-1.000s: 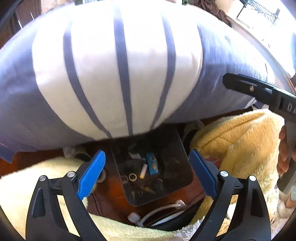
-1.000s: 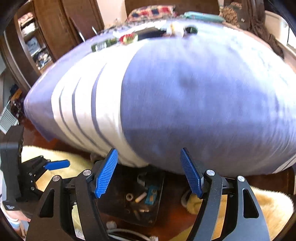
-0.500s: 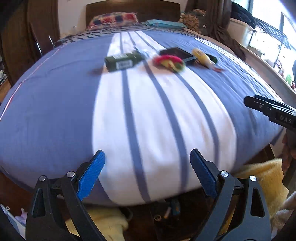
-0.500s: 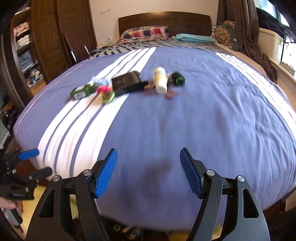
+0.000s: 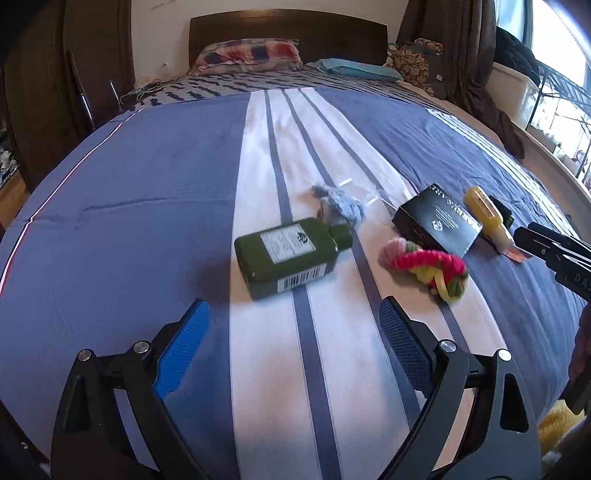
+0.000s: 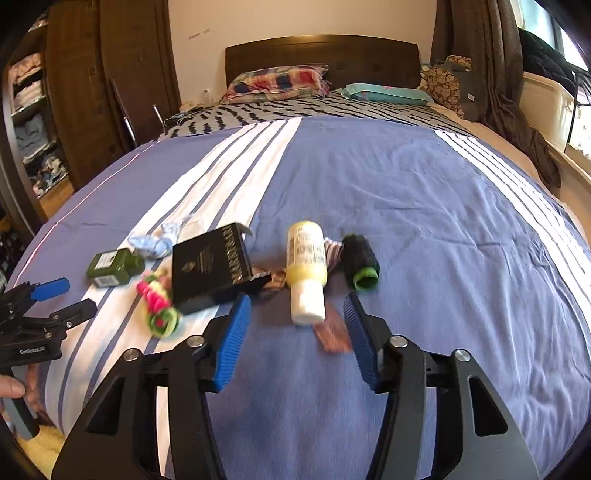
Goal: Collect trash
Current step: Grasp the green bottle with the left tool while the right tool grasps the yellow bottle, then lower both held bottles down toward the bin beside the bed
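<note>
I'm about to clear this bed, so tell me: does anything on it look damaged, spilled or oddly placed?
No spill shows. The black box has an end flap torn open. The yellow bottle and green bottle lie on their sides, and a crumpled blue tissue sits loose on the striped bedspread.

Your two wrist views over the bed's foot

Both look down along their fingers toward the headboard (image 5: 288, 35), left view nearer the green bottle (image 5: 291, 256), right nearer the yellow bottle (image 6: 306, 273); you share the black box (image 6: 210, 267).
</note>
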`<action>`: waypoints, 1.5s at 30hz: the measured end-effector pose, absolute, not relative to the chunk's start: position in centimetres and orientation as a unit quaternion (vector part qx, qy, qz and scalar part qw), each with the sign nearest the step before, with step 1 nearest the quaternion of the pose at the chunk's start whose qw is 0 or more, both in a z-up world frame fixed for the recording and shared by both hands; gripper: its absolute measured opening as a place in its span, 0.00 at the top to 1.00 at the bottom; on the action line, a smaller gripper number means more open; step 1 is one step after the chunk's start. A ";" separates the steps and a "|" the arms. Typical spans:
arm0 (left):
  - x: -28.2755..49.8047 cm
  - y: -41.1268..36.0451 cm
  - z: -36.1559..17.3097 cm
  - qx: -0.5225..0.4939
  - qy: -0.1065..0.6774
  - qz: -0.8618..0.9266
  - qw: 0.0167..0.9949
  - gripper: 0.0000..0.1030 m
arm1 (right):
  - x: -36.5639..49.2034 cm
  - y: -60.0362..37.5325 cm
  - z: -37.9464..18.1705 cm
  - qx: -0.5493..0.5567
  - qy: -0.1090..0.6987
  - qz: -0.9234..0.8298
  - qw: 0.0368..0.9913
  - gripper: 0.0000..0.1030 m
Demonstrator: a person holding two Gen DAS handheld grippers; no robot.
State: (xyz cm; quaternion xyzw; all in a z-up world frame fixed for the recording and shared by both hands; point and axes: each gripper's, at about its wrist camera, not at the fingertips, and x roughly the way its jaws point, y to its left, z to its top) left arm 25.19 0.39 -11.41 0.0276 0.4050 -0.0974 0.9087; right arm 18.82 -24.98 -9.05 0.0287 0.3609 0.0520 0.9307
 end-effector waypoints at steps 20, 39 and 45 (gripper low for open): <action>30.6 -0.4 -13.3 0.016 0.431 -0.095 0.897 0.35 | 25.0 -24.6 -11.5 0.034 0.401 0.061 0.913 0.66; 19.5 0.0 -6.9 0.025 0.369 -0.108 0.923 0.35 | 14.8 -23.6 -5.4 0.014 0.338 0.067 0.939 0.67; 13.5 -0.1 -5.1 0.025 0.350 -0.122 0.929 0.35 | 9.0 -23.5 -4.2 0.016 0.322 0.077 0.944 0.67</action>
